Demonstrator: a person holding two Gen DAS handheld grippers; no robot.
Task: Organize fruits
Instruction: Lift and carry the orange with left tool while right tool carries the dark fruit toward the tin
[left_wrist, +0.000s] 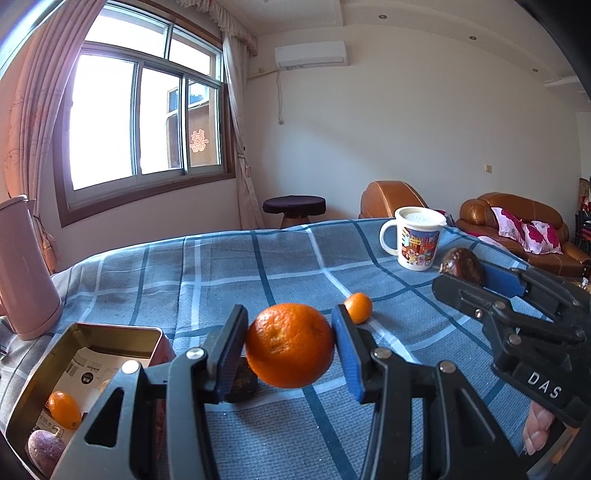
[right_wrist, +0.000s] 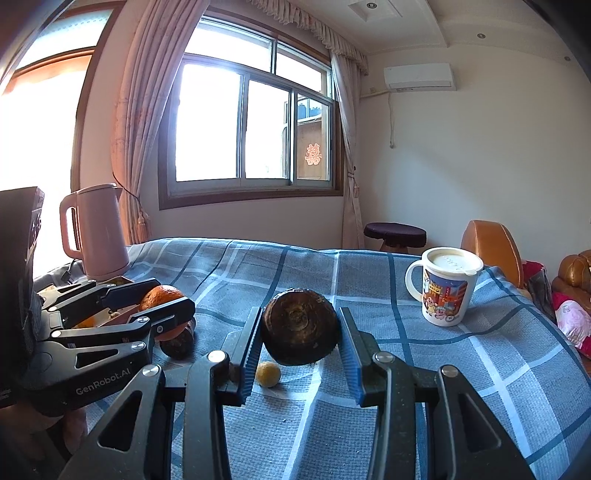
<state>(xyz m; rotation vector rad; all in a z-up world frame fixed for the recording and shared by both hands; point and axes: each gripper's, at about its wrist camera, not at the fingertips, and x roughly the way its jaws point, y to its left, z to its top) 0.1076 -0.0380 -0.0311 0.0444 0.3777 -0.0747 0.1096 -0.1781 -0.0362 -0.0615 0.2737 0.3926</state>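
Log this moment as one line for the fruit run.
left tongs: shut on orange | right tongs: shut on dark brown fruit | tin box: holds kumquat

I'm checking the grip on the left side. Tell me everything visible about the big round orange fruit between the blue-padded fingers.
The big round orange fruit has glossy, dimpled peel with a small pale navel on its front. It is whole, unpeeled, and pinched at its two sides by the left gripper, whose blue pads press on it. It hangs above the blue checked tablecloth, touching nothing else. The right wrist view shows it partly hidden behind that gripper's fingers.
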